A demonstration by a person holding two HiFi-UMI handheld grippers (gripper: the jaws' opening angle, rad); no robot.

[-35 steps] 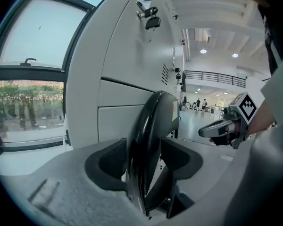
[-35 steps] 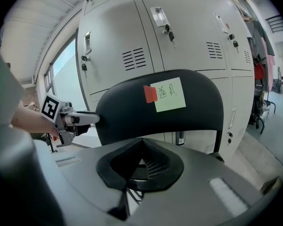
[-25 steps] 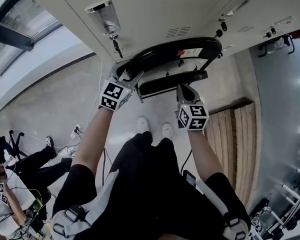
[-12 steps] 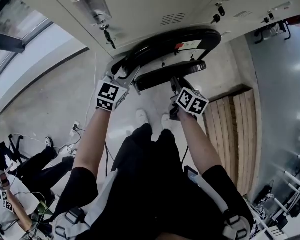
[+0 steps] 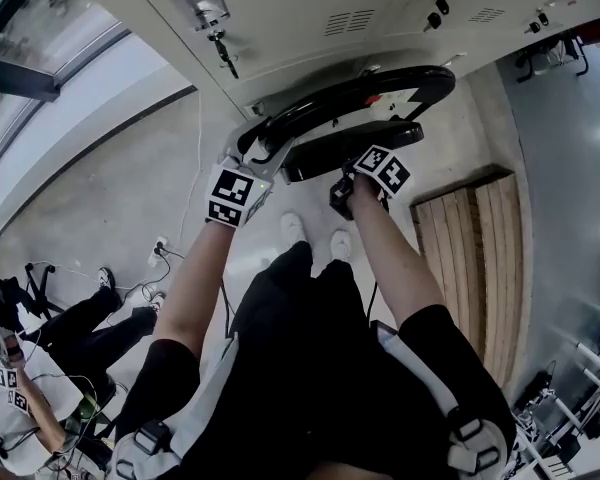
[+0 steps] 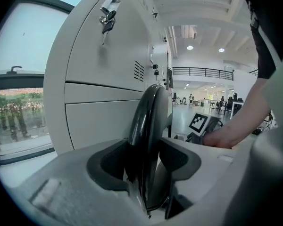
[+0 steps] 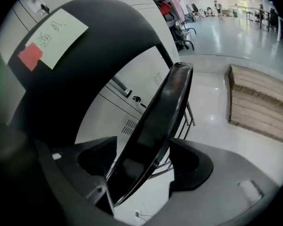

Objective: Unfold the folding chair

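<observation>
Your folding chair (image 5: 352, 150) is black, its note (image 7: 61, 34) pale yellow with a red sticker (image 7: 30, 56); the lockers (image 5: 310, 8) are white.

Bright and evenly lit: daylight through the window (image 5: 65, 23) at upper left, ceiling lamps (image 6: 190, 47) glowing far down the hall. Soft sheen on the black folding chair (image 6: 148, 112), pale glare on the floor (image 7: 236, 117). Heavy fisheye bending, dark vignetted corners, nearest foreground blurred.
</observation>
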